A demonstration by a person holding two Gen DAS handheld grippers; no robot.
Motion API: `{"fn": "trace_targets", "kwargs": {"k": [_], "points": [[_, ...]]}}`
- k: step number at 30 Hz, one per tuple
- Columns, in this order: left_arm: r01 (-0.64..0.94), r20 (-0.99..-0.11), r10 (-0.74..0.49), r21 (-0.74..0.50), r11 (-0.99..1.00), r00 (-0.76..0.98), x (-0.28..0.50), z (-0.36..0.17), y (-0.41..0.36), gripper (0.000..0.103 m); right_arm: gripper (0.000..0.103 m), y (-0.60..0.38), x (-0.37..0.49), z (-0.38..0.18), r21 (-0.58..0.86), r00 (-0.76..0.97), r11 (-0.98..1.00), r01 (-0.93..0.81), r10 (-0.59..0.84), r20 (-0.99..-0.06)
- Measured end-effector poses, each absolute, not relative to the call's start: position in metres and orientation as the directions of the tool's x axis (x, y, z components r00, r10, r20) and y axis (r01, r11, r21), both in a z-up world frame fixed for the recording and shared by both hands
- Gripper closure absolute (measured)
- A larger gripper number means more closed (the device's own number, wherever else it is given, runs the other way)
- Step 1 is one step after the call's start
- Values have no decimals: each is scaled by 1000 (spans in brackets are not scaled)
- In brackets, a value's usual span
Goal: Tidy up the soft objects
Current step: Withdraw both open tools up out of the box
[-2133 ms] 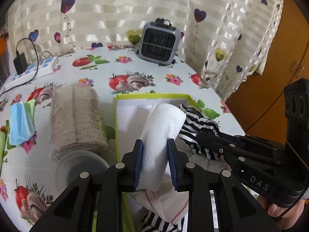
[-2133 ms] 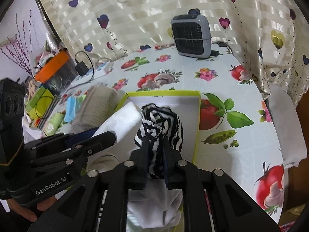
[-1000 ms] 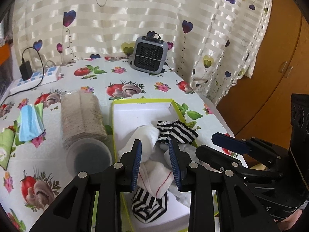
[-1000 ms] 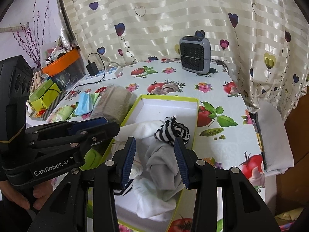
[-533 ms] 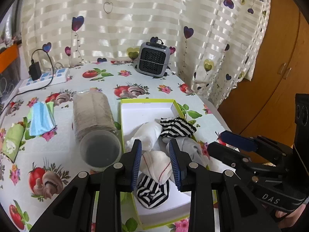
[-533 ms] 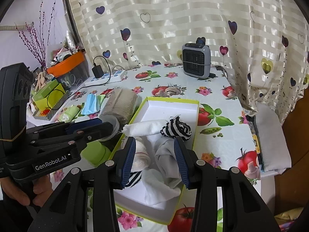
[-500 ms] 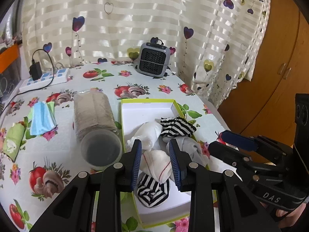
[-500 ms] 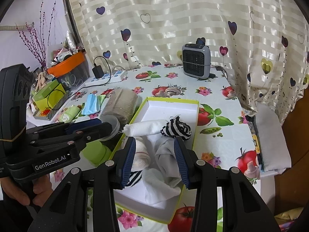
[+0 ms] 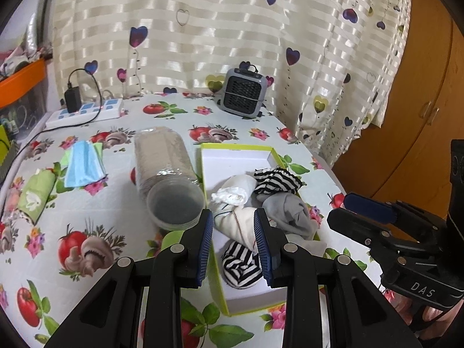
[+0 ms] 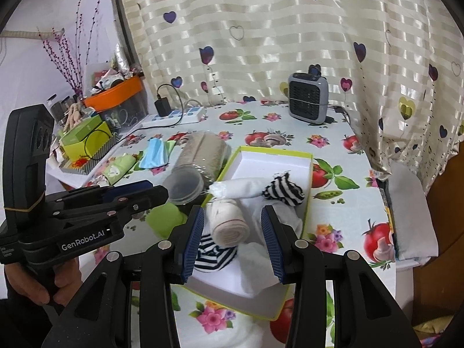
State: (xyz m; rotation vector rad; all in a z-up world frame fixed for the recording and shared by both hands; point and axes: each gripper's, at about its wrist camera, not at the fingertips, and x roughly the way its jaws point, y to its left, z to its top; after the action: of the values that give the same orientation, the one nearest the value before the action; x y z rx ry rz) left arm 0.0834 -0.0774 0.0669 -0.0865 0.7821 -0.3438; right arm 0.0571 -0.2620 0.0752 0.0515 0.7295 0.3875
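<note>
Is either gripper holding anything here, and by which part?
Nothing is held. The left gripper and right gripper both hang open above the box of socks.

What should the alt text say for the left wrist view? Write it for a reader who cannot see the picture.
An open, empty left gripper hovers over a green-edged white box of rolled socks, white, grey and striped, on a table with a tomato-print cloth. A clear jar lies on its side left of the box; the right gripper, also empty, is at right.
</note>
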Motion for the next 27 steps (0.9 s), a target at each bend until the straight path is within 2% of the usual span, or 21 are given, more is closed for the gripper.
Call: {"fn": "trace_targets", "kwargs": {"k": [27], "points": [[201, -657, -299, -222, 954, 691, 51, 66, -32, 75, 61, -222, 39, 80, 162, 654, 894, -419, 420, -629]]}}
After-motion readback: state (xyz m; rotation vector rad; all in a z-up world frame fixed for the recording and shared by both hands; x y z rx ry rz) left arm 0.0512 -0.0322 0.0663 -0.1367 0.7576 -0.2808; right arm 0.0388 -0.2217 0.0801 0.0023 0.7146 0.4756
